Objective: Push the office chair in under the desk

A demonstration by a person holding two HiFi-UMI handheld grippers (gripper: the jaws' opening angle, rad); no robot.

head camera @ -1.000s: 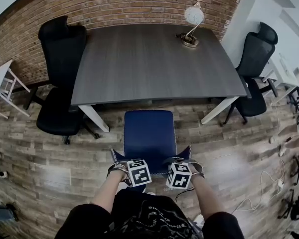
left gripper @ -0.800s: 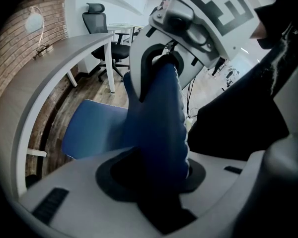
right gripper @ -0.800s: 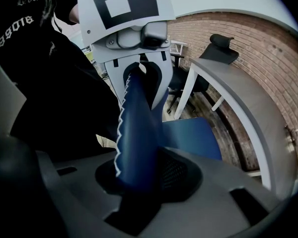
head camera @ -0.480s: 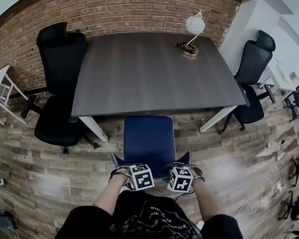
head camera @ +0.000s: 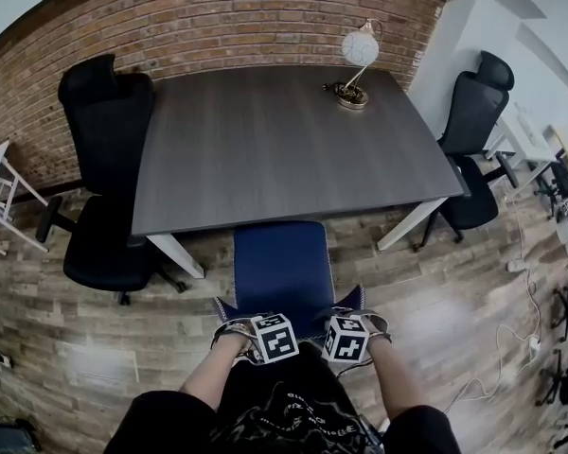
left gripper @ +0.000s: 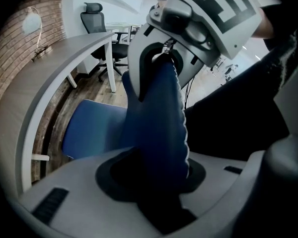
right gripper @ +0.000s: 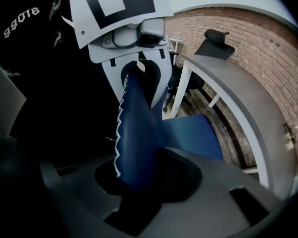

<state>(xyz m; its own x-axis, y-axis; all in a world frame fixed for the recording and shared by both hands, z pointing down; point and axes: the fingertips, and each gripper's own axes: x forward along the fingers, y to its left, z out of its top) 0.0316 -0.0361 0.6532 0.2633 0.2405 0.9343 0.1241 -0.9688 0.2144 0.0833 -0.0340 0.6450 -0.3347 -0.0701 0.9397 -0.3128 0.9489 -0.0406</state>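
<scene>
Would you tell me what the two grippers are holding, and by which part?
The left gripper and the right gripper both clamp the blue upholstered office chair by the top edge of its backrest, side by side.

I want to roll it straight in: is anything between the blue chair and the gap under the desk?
Nothing visible does. The blue chair sits between the two white legs of the desk, with its seat front at the desk edge. Most of the space beneath is hidden.

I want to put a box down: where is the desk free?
The desk is bare from its near edge, above the blue chair, back to the brick wall. Only the far right corner is taken, by the lamp.
</scene>
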